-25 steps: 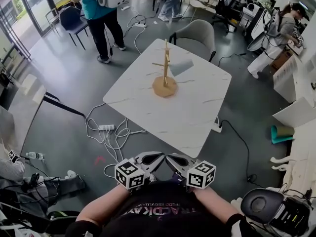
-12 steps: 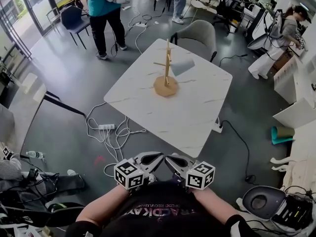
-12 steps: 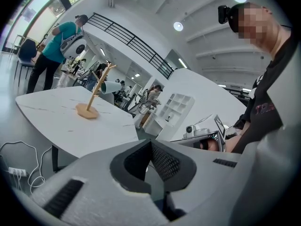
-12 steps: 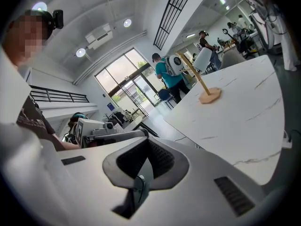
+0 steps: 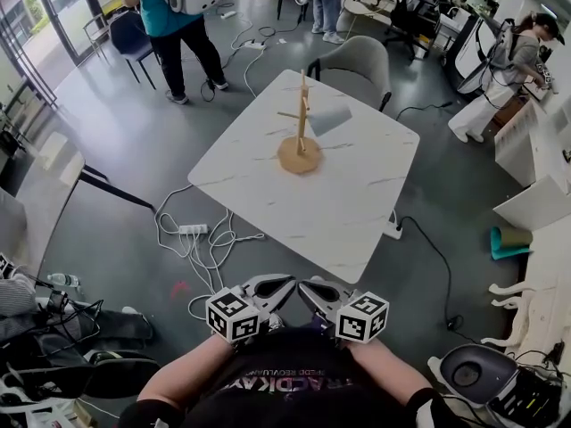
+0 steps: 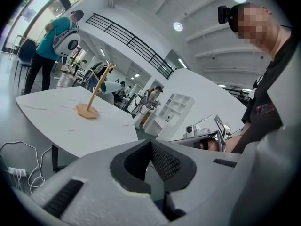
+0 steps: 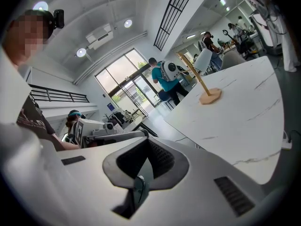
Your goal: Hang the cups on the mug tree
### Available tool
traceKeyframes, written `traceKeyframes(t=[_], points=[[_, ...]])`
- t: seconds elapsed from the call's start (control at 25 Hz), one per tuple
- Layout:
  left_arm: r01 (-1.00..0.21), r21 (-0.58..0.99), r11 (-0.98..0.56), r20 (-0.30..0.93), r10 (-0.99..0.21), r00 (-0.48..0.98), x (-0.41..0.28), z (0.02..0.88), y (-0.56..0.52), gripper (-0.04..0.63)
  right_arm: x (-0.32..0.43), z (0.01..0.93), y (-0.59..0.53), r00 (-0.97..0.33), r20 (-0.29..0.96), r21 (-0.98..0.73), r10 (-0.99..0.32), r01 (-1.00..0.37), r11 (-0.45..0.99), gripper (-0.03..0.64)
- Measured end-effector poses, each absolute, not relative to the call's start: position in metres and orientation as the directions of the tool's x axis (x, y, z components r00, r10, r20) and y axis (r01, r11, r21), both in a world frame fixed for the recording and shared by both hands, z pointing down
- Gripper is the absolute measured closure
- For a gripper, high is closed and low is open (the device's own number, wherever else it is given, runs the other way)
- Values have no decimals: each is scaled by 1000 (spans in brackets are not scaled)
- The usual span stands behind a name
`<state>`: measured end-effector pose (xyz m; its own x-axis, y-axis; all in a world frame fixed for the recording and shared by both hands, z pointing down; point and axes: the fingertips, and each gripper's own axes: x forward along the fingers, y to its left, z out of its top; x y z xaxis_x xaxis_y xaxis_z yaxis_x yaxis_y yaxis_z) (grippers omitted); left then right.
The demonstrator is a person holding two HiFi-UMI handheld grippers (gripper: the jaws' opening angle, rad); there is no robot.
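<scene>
A wooden mug tree point(image 5: 299, 141) stands on the white marble table point(image 5: 339, 212), toward its far side. A pale cup point(image 5: 328, 119) hangs from one of its right-hand pegs. Both grippers are held close to my body, short of the table's near corner. My left gripper point(image 5: 287, 283) and right gripper point(image 5: 305, 285) point at each other, jaws shut and empty. The left gripper view shows its own shut tips point(image 6: 150, 142), with the tree point(image 6: 96, 95) and cup point(image 6: 110, 86) far off. From the right gripper point(image 7: 148, 140) the tree point(image 7: 200, 84) is also distant.
A grey chair point(image 5: 352, 65) is tucked at the table's far edge. A power strip with tangled cables point(image 5: 192, 232) lies on the floor left of the table. A person in teal point(image 5: 174, 16) stands at the back left, another person point(image 5: 500, 61) at the right.
Both grippers have stayed where they were. The person in teal at the back has shifted a little further away.
</scene>
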<state>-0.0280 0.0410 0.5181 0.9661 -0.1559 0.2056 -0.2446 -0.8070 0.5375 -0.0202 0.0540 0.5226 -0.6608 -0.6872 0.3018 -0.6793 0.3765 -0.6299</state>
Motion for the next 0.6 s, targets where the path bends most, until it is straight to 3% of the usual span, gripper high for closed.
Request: traceKeyframes(t=[0.6], points=[[-243, 534, -810, 207, -153, 966, -26, 518, 43, 598, -17, 522, 56, -656, 301, -629, -692, -682, 373, 606]])
